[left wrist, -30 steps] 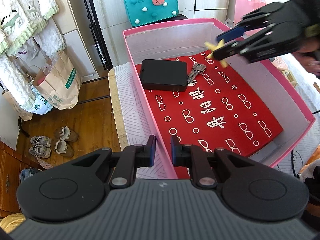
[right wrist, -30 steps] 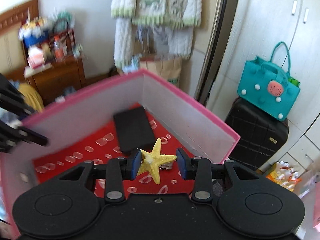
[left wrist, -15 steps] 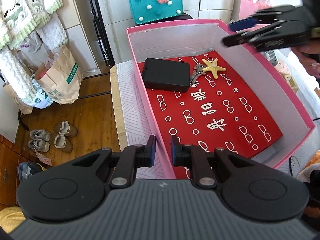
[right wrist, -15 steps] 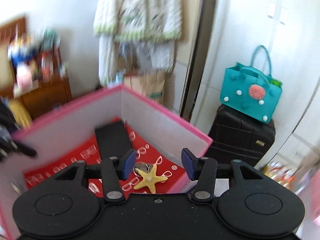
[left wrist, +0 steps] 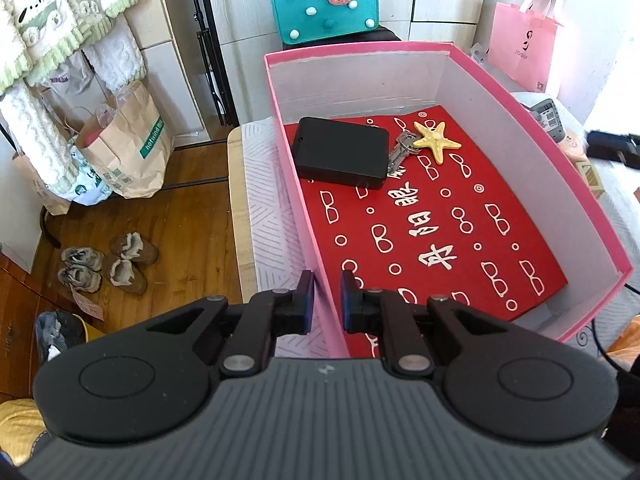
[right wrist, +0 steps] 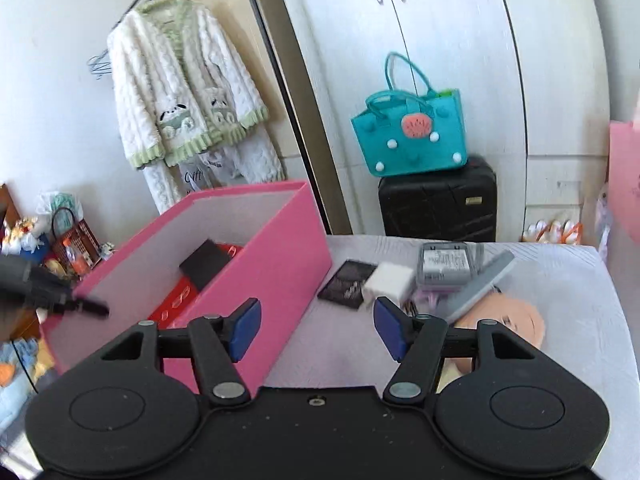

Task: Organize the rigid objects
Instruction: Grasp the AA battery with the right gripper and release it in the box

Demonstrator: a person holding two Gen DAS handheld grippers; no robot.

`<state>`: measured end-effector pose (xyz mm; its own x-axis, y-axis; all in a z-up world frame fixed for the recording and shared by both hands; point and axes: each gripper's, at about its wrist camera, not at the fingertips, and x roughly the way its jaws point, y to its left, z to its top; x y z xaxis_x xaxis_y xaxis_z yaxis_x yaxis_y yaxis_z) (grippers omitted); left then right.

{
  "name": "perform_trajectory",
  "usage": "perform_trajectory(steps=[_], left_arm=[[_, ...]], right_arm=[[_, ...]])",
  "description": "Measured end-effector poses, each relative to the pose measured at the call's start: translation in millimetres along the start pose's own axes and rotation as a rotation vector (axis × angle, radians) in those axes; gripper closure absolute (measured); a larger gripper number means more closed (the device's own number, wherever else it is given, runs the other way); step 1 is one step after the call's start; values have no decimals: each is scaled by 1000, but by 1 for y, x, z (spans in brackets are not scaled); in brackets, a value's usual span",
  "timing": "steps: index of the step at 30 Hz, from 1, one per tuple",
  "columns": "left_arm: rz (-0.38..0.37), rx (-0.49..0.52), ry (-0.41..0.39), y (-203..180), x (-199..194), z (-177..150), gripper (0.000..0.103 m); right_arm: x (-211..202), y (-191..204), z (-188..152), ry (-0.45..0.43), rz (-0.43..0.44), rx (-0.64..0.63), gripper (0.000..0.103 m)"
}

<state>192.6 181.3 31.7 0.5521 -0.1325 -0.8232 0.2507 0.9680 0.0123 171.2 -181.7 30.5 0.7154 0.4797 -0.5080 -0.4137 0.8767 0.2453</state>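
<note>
Right now my left claw (left wrist: 325,298) is clenched on the near side wall of the pink box (left wrist: 540,120), one finger outside it and one inside. Within the box, on the red patterned liner (left wrist: 432,220), a yellow starfish (left wrist: 436,142) lies toward the far end, touching a set of keys (left wrist: 400,152), which sit just beside a flat black case (left wrist: 340,152). My right claw (right wrist: 316,330) is released, its blue pads (right wrist: 390,328) spread wide with nothing between them, and it hangs over the bench (right wrist: 560,300) outside the box. Ahead of it on the pale cover lie a small dark booklet (right wrist: 348,284), a white block (right wrist: 388,284), a grey device with a label (right wrist: 444,262), a grey strip (right wrist: 484,284) and a peach round thing (right wrist: 508,316), all close together. Beyond the bench a teal bag (right wrist: 412,132) rests on a black suitcase (right wrist: 438,204).
</note>
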Motion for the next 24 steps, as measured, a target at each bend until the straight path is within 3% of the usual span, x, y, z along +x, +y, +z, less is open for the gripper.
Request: perform_trajectory(steps=[4, 7, 8, 10, 15, 20, 21, 22, 24], left_arm=[[25, -7, -3, -4, 3, 1, 90], [29, -20, -4, -3, 3, 2, 90], [29, -26, -1, -3, 3, 2, 90], [30, -33, 3, -2, 3, 3, 90], [34, -52, 11, -2, 3, 5, 90], [44, -59, 12, -3, 4, 6, 90], [43, -61, 12, -3, 4, 6, 90], [44, -61, 12, -3, 4, 5, 90], [46, -62, 13, -4, 4, 6, 90]], right_arm=[[-7, 15, -36, -71, -60, -107, 31], [8, 7, -42, -37, -43, -38, 31], [11, 0, -40, -5, -42, 3, 34], [17, -5, -41, 42, -31, 11, 52], [28, -9, -45, 114, -33, 18, 74], [36, 4, -54, 166, -110, -90, 81], [35, 5, -56, 165, -115, -100, 82], [35, 6, -55, 167, -120, -102, 91], [35, 4, -53, 174, -117, -87, 91]])
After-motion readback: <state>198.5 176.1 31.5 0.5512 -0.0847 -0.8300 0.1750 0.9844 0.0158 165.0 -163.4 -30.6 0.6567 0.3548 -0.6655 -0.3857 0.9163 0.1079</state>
